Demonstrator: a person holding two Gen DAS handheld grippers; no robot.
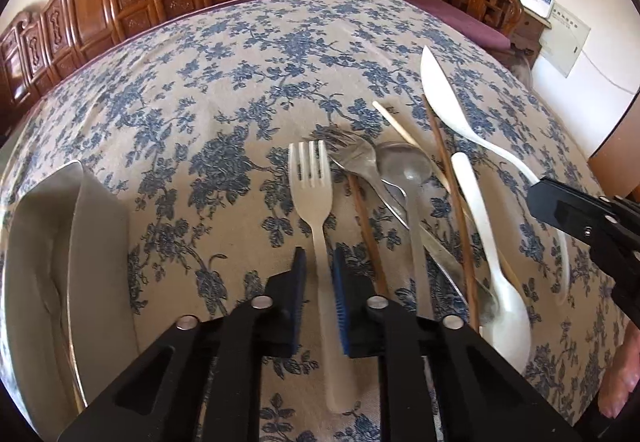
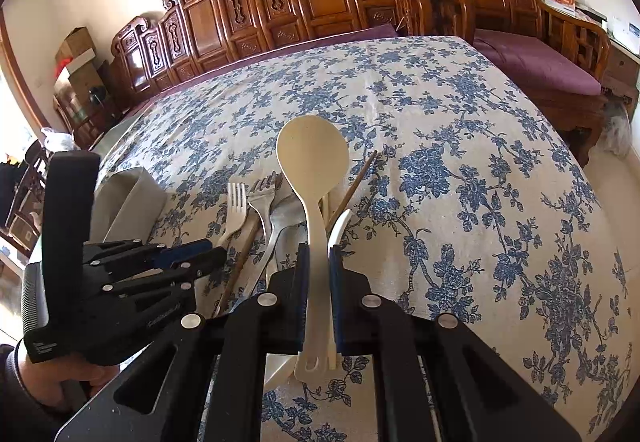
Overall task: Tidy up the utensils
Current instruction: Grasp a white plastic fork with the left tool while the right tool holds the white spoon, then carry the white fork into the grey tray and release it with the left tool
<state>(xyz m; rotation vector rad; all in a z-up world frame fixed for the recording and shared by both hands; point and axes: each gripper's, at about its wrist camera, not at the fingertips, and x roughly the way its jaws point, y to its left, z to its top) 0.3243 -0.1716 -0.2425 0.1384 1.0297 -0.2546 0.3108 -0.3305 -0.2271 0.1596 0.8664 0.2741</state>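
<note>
Left gripper (image 1: 319, 274): jaws drawn in on the handle of the white plastic fork (image 1: 314, 202), both blue pads against its sides. The fork lies flat on the blue-flowered tablecloth (image 1: 224, 90), tines pointing away from the camera.

Right gripper (image 2: 319, 266): clenched on the handle of the cream rice paddle (image 2: 313, 162). The paddle's round blade is raised above the cloth and points away; its handle end, with a hanging hole, sticks out behind the pads toward the camera.

Utensil pile, just right of the white fork in the left wrist view: a metal fork (image 1: 352, 154) lies across a metal spoon (image 1: 404, 166). Dark brown chopsticks (image 1: 452, 198) run lengthwise through the pile. A pale chopstick (image 1: 396, 126) slants under the spoon bowl. A white plastic spoon (image 1: 492, 262) lies with its bowl toward the camera. A white plastic knife (image 1: 440, 90) lies at the far right, its blade tip pointing away.

Grey container (image 1: 48, 242): it stands at the left edge of the table, well apart from the pile. Its contents cannot be made out.

Surroundings: a carved wooden bench (image 2: 280, 2) stands behind the table, with a purple cushion (image 2: 536, 62) on the seat to the right. A hand (image 2: 60, 370) holds the left gripper's body.
</note>
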